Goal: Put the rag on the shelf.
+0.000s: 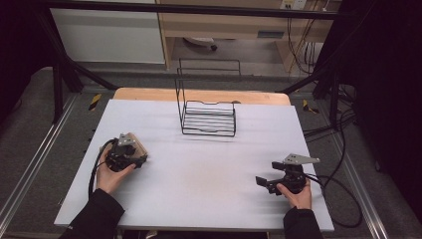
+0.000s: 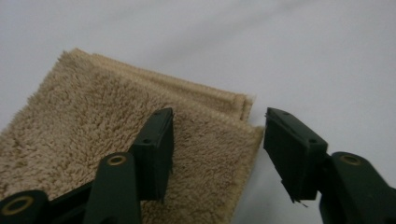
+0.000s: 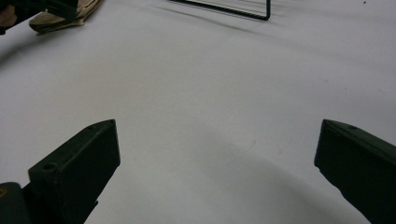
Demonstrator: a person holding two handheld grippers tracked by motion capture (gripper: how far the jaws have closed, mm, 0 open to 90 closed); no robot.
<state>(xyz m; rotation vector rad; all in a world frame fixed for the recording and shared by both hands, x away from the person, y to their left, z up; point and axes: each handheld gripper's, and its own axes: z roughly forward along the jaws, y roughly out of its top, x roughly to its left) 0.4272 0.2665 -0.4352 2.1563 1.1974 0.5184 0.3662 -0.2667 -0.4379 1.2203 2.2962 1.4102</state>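
On the white table (image 1: 199, 179), at about 9 o'clock from its middle, lies the towel (image 2: 93, 135), a folded tan terry cloth with a stitched hem along its far edge. In the high view the towel (image 1: 140, 147) peeks out from under the left gripper (image 1: 142, 160), which sits right over it, held by the left hand (image 1: 112, 174).

In the left gripper view the left gripper (image 2: 218, 140) has its jaws about half apart. One jaw rests over the pile of the towel, near its corner; the other stands off the cloth's edge, above bare table. The corner of the towel lies between them, but the pads do not press on it, so nothing is gripped.

At 12 o'clock, near the far edge of the table, stands the rack (image 1: 208, 112), a black wire frame with a tall back and a low barred tray. It is well apart from both grippers. Its lower bar (image 3: 224, 11) shows at the top of the right gripper view.

At about 4 o'clock the right gripper (image 1: 263, 183) lies low over the table in the right hand (image 1: 298, 194), pointing toward 9 o'clock. In the right gripper view the right gripper (image 3: 217, 154) has its jaws spread wide, with bare table between them and nothing held. The towel (image 3: 56, 16) shows far off at 11 o'clock there.
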